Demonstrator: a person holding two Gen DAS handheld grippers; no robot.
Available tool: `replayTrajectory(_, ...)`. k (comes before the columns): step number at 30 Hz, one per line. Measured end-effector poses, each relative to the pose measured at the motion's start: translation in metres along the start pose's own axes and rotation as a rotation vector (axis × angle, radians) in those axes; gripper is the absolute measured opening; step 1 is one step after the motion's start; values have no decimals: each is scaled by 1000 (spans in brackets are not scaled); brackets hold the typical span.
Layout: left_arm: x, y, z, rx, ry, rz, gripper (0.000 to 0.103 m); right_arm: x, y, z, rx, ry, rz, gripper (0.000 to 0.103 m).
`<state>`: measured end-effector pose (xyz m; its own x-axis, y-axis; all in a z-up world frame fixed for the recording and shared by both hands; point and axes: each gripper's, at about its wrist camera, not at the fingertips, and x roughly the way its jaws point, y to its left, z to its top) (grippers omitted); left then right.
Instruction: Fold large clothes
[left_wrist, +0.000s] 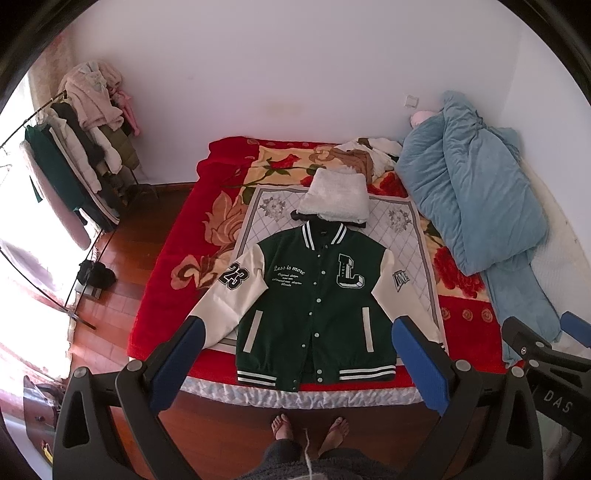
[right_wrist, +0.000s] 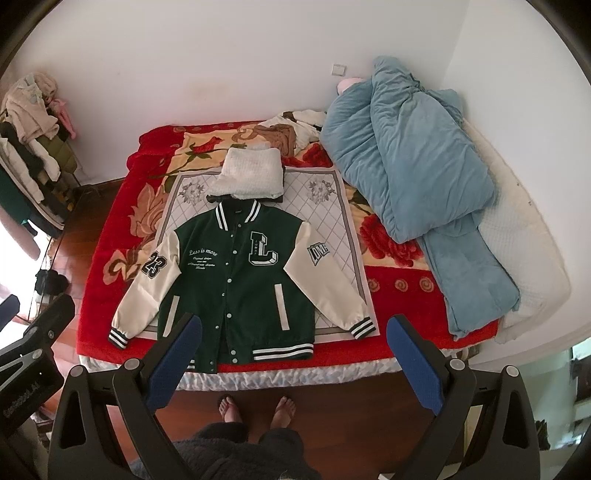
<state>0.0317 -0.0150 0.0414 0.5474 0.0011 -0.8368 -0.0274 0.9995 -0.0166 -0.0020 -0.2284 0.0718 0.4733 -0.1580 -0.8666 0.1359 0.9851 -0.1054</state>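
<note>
A green varsity jacket (left_wrist: 314, 306) with cream sleeves lies flat, face up and buttoned, on a grey quilted mat (left_wrist: 399, 229) on the bed. It also shows in the right wrist view (right_wrist: 236, 280), with both striped cuffs visible. My left gripper (left_wrist: 295, 362) is open and empty, held high above the jacket's hem. My right gripper (right_wrist: 291, 354) is open and empty, also held above the bed's near edge. The right gripper also shows at the right edge of the left wrist view (left_wrist: 546, 343).
A folded white garment (left_wrist: 336, 195) lies beyond the collar. A blue duvet (left_wrist: 469, 184) is heaped on the bed's right side. Loose clothes (left_wrist: 365, 155) lie near the wall. A clothes rack (left_wrist: 74, 155) stands at left. The person's bare feet (left_wrist: 310, 432) stand on the wood floor.
</note>
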Motion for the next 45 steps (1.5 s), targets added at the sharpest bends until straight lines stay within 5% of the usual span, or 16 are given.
replayTrajectory(8,20,23,-5,8,16,-4,103,1,15,28,17,29,-2,101)
replayTrajectory(14,87,25,8,63,-34,59,103,60,14,37,128,2,21,101)
replayTrajectory(17,140,21,12,84,-25,79,103,121,1,28,210,72,19,96)
replayTrajectory(21,222,3,14,99,32,108,103,212,-23,11,285,169,-36,63)
replayTrajectory(24,286,-18,10,81,77,134,103,287,-56,-9,407,251,11,54)
replayTrajectory(31,408,-75,-15,88,196,249,103,483,-145,-109,870,447,175,65)
replayTrajectory(35,480,-104,-43,119,306,266,103,569,-162,-154,981,500,225,65)
replayTrajectory(43,611,-160,-94,231,391,247,103,692,-200,-217,1153,513,95,66)
replayTrajectory(45,634,-174,-101,261,385,236,103,713,-209,-227,1233,492,117,71)
